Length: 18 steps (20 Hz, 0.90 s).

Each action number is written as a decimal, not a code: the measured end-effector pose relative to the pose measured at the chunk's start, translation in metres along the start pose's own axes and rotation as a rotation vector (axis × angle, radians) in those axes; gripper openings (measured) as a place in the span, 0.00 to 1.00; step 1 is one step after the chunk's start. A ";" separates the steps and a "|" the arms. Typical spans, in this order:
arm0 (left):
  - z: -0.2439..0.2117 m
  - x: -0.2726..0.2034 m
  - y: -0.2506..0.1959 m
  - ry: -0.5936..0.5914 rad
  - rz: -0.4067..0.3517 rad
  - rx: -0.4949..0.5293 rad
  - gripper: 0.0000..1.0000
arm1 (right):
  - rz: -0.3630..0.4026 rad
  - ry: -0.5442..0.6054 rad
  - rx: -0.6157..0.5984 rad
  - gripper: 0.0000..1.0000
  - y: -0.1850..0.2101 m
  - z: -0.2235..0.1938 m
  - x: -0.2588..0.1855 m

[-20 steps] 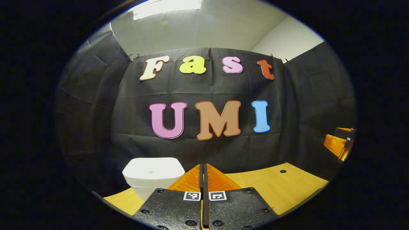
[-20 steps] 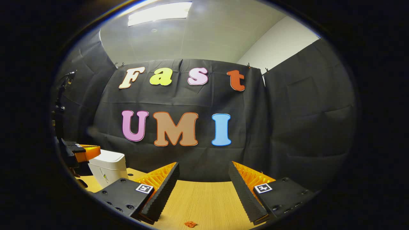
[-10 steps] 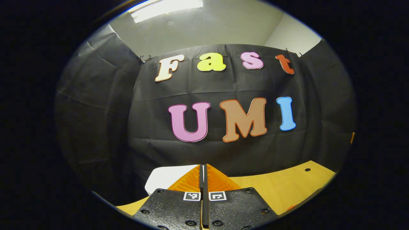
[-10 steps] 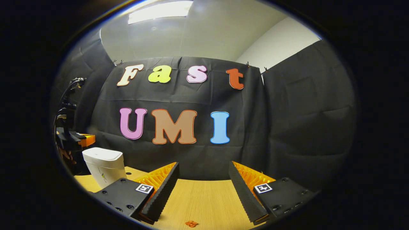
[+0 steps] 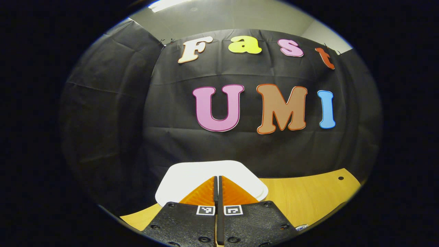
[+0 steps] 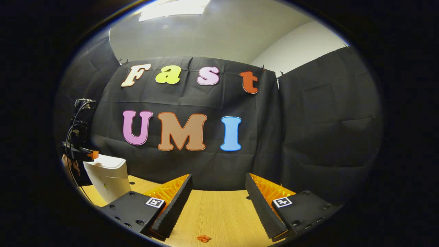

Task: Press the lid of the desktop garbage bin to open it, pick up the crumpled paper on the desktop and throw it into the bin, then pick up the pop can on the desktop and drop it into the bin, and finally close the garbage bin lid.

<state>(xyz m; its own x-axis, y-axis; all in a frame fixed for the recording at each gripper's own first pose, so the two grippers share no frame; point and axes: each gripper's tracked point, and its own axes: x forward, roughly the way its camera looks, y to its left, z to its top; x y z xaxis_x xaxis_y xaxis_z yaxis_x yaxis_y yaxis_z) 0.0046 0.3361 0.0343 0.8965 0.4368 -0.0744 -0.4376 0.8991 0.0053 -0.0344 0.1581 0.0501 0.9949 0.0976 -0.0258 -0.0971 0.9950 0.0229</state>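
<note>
Now the left gripper (image 5: 217,179), fingers clenched together w/ nothing between, is just above the white plastic bin lid (image 5: 192,173), near its front edge. Lid looks stiff, smooth and light; probably a push near the edge suffices. Right gripper (image 6: 218,192) is released, over the wooden desk (image 6: 219,214), well apart from the bin (image 6: 108,181).

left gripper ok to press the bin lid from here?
Probably yes. The left gripper, fingers together, sits right over the white lid with nothing between; whether it already touches, I cannot tell.
</note>
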 end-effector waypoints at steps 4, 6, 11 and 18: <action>-0.022 0.005 0.003 0.049 0.009 -0.014 0.00 | 0.003 0.013 -0.015 0.99 0.004 -0.003 0.002; -0.021 0.005 0.003 0.025 0.007 0.009 0.00 | 0.009 0.013 -0.017 0.99 0.005 -0.001 0.002; -0.026 0.005 0.005 -0.010 0.052 0.012 0.00 | 0.025 0.003 -0.038 0.99 0.005 0.002 0.001; -0.009 0.002 0.003 -0.091 0.060 0.085 0.00 | 0.019 -0.014 -0.022 0.99 -0.004 0.008 -0.001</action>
<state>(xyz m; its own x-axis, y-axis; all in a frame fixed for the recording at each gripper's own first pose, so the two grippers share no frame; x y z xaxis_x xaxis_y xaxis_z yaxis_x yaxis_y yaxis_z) 0.0042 0.3398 0.0254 0.8733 0.4869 0.0191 -0.4865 0.8689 0.0916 -0.0344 0.1534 0.0580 0.9932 0.1159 -0.0115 -0.1159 0.9933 0.0008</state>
